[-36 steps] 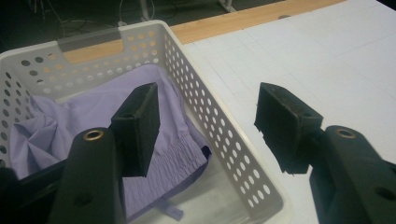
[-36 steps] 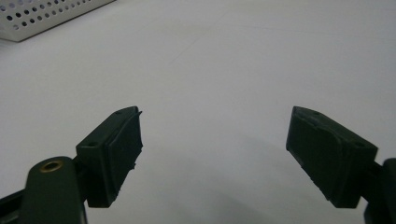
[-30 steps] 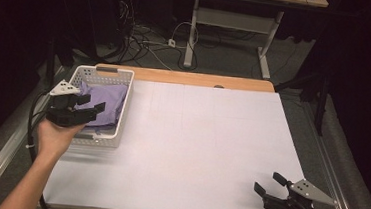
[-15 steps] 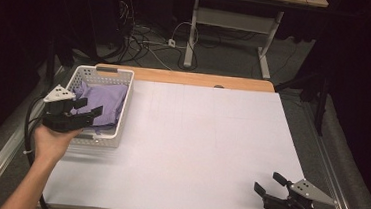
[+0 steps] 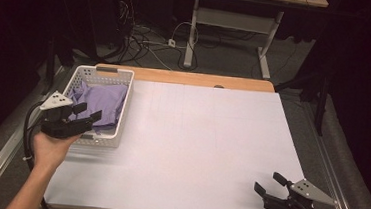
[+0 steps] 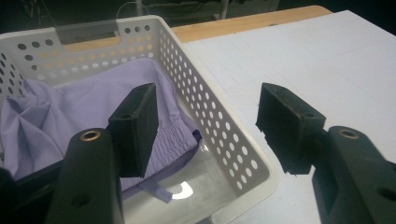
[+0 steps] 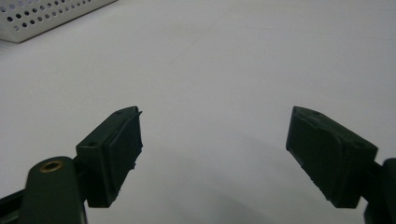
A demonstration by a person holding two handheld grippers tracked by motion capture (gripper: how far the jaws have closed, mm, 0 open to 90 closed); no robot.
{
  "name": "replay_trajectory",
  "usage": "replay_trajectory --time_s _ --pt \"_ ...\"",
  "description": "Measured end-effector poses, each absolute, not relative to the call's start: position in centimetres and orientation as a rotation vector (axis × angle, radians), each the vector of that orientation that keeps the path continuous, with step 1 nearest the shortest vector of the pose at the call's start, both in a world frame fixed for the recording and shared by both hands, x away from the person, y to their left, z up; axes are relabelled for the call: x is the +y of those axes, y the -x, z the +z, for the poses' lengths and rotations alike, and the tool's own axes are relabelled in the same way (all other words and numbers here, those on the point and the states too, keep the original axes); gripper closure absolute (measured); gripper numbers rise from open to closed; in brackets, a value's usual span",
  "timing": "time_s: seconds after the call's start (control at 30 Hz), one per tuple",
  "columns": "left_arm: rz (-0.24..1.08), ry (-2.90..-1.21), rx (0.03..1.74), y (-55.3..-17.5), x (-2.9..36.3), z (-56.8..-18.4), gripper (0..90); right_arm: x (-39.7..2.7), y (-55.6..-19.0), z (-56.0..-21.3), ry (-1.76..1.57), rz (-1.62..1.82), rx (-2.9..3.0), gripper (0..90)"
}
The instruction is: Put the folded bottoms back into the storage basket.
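At the left of the frame, the spread left tongs (image 5: pixel 88 114) hovered empty just above the purple cloth (image 5: pixel 102 101) in the basket (image 5: pixel 107 71), the right tongs (image 5: pixel 266 184) spread too, far away.

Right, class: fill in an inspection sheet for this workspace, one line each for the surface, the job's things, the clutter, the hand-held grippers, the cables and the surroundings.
Surface: white sheet covering a wooden table; bare apart from the basket.
Job's things: white perforated basket at the sheet's left edge, holding a crumpled purple cloth.
Clutter: nothing seen.
Grippers: left hand-held gripper open, empty, over the basket's near end, one jaw above the cloth, the other outside the basket wall; right hand-held gripper open, empty, at the near right corner.
Cables: a black cable trails from the left gripper; tangled cables lie on the floor behind.
Surroundings: dark room, desk frame beyond the table.
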State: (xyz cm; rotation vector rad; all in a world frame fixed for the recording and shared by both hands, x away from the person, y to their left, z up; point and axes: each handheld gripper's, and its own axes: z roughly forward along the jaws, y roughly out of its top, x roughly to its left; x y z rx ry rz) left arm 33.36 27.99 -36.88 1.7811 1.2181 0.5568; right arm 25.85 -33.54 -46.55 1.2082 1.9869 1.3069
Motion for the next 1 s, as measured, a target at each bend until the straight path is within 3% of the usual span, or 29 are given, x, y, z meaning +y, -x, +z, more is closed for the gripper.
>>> replay_trajectory --time_s 1.0 --pt "0.561 -1.784 1.165 -31.5 26.9 -38.0 37.0 -33.5 -25.8 -46.5 -1.208 1.308 1.987 19.1"
